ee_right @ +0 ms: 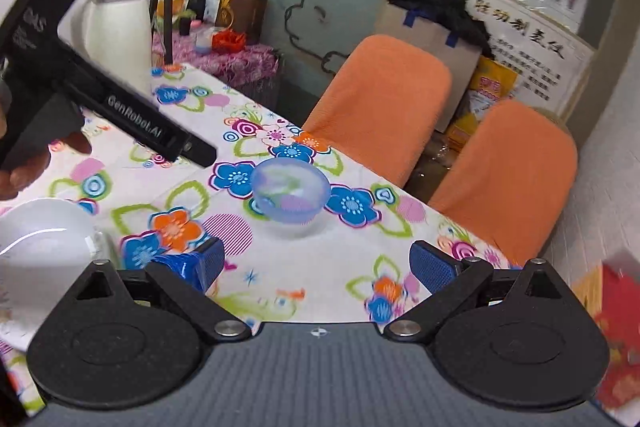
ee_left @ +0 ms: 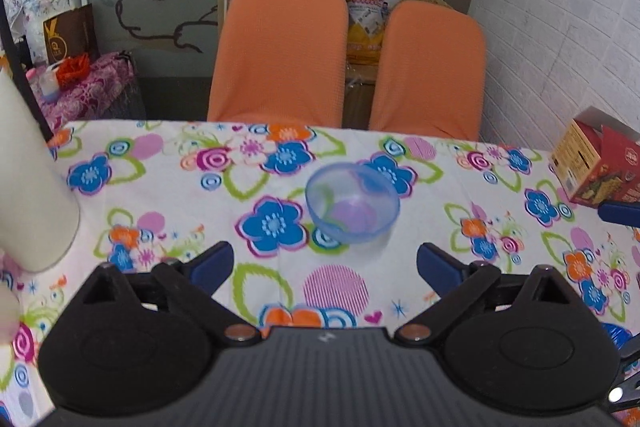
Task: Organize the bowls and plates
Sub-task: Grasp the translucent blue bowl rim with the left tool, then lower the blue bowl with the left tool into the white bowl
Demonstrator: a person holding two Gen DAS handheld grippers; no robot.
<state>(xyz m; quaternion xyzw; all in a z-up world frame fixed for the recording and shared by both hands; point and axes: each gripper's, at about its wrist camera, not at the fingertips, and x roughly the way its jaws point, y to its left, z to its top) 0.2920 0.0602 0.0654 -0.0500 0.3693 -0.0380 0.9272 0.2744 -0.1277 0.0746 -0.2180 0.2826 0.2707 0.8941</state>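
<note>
A translucent blue bowl (ee_left: 352, 203) stands upright on the flowered tablecloth (ee_left: 168, 187), just beyond my left gripper (ee_left: 324, 263), which is open with nothing between its fingers. The right wrist view shows the same blue bowl (ee_right: 291, 193) ahead of my right gripper (ee_right: 318, 263), also open and holding nothing. A white bowl (ee_right: 44, 239) sits at the near left of that view. A shiny dark blue item (ee_right: 176, 265) lies against the right gripper's left finger, mostly hidden. A hand holds the left gripper's black body (ee_right: 100, 95) at upper left.
A white jug (ee_right: 116, 27) stands at the table's left side, and a red carton (ee_left: 596, 163) at its right. Two orange chairs (ee_left: 280, 55) line the far table edge. A side table with clutter (ee_right: 224, 55) is beyond the jug.
</note>
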